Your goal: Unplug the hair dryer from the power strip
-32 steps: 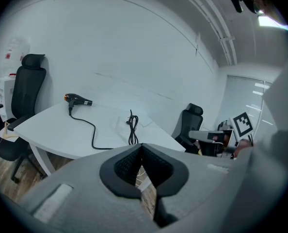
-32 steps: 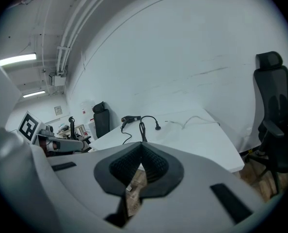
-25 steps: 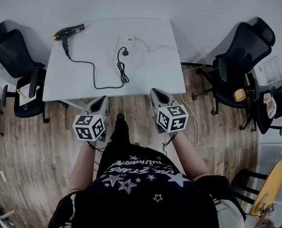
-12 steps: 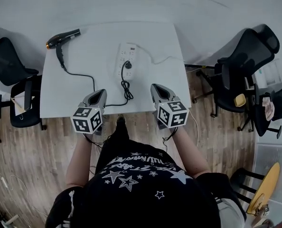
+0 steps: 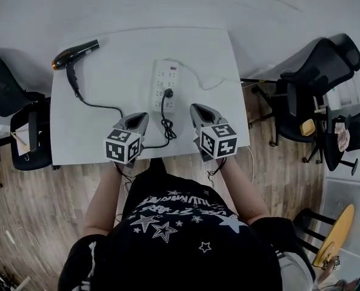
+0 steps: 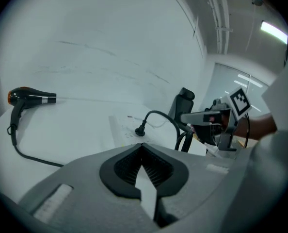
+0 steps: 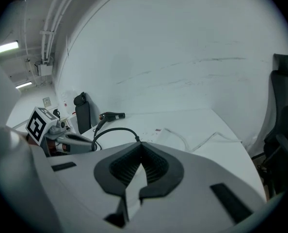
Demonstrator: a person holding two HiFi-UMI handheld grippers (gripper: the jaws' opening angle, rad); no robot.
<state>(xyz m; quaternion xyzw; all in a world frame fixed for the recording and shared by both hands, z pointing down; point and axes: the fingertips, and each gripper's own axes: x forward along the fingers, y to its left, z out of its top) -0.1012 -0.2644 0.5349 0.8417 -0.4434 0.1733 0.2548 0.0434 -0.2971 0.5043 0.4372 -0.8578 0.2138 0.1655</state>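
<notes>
A black hair dryer lies at the far left corner of the white table. Its black cord runs across the table to a plug seated in the white power strip at the table's middle. My left gripper hovers over the near edge, left of the strip, jaws shut and empty. My right gripper hovers to the strip's right, also shut and empty. In the left gripper view the plug stands just beyond the shut jaw tips. The right gripper view shows the jaws closed, with the strip ahead.
The strip's white lead trails off toward the table's right edge. Black office chairs stand at the left and right of the table. A wall rises behind it. Wooden floor lies around me.
Both grippers have moved forward from in front of the table to above its near edge, flanking the power strip. The left one has also shifted right. The plug remains in the strip.
</notes>
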